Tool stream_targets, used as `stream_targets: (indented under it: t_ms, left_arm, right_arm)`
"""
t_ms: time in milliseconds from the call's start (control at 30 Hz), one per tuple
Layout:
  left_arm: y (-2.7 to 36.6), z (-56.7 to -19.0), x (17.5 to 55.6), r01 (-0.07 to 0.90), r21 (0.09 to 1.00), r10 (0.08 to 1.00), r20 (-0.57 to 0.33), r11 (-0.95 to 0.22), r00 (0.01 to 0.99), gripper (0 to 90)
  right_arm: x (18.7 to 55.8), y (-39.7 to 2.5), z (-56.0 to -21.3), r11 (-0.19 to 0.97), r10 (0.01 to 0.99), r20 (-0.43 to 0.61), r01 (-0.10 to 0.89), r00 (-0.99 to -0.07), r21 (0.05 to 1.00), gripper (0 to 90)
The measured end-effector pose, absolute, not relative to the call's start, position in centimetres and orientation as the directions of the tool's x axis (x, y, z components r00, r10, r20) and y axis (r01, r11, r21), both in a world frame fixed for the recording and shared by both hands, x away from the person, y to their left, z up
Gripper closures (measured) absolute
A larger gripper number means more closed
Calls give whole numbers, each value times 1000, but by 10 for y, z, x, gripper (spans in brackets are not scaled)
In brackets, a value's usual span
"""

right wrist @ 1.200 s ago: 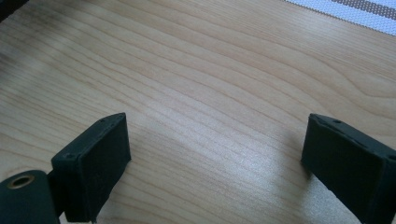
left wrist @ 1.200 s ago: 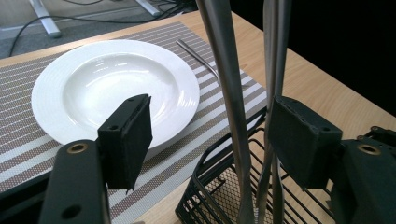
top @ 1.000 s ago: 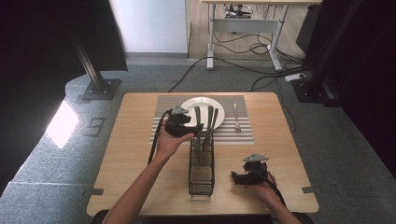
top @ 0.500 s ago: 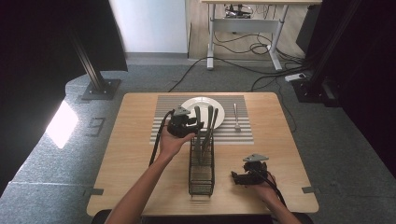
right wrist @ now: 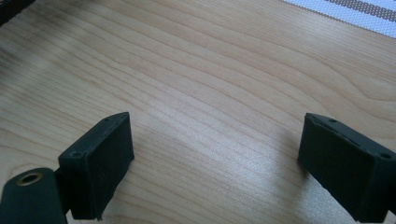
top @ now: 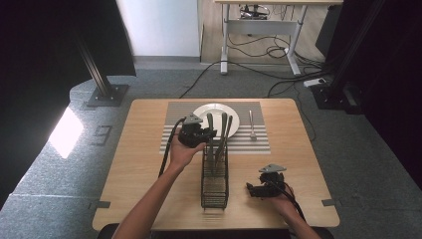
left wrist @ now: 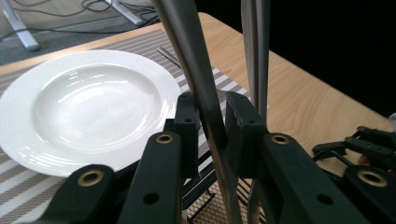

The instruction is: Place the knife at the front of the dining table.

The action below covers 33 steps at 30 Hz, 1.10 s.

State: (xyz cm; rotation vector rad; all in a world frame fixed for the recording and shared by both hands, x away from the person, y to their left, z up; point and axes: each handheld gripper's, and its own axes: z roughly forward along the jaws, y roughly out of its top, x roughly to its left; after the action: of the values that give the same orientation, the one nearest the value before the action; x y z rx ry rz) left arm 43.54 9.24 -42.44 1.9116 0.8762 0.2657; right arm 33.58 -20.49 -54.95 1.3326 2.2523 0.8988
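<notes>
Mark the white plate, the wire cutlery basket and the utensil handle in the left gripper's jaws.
white plate [left wrist: 93,100]: left gripper view, centre of its bowl.
wire cutlery basket [top: 214,189]: high view, near end of the mesh wall.
utensil handle [left wrist: 198,79]: left gripper view, metal shaft just above the jaws.

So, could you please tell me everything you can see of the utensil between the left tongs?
The utensil shows as a long, slim handle of smooth grey metal, gently curved. It stands nearly upright in the black mesh caddy, beside two similar handles, with its working end hidden inside. The left tongs are shut on it partway up, one pad on each side. The white plate lies behind it on the striped mat.
</notes>
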Motion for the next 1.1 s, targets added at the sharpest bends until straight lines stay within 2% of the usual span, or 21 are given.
stream_targets:
  t_ms: [267, 400, 500, 633, 1100]
  left_arm:
    - [94, -421, 430, 408, 876, 616, -177, -257, 768, 794]
    - [92, -415, 427, 394, 886, 604, -178, -246, 777, 837]
    - [89, -412, 422, 366, 891, 611, -135, -270, 780, 838]
    - [91, -407, 420, 357, 902, 602, -148, -244, 784, 839]
    - [113, -341, 399, 242, 961, 578, -123, -134, 807, 838]
  right_arm:
    - [336, -205, -549, 348, 875, 5, 638, -483, 687, 102]
    - [336, -205, -549, 348, 876, 5, 638, -483, 687, 103]
    - [336, -205, -549, 348, 875, 5, 638, -483, 687, 103]
    - [336, -205, -549, 347, 876, 6, 639, -483, 687, 104]
    - [336, -205, -549, 347, 876, 8, 640, -483, 686, 107]
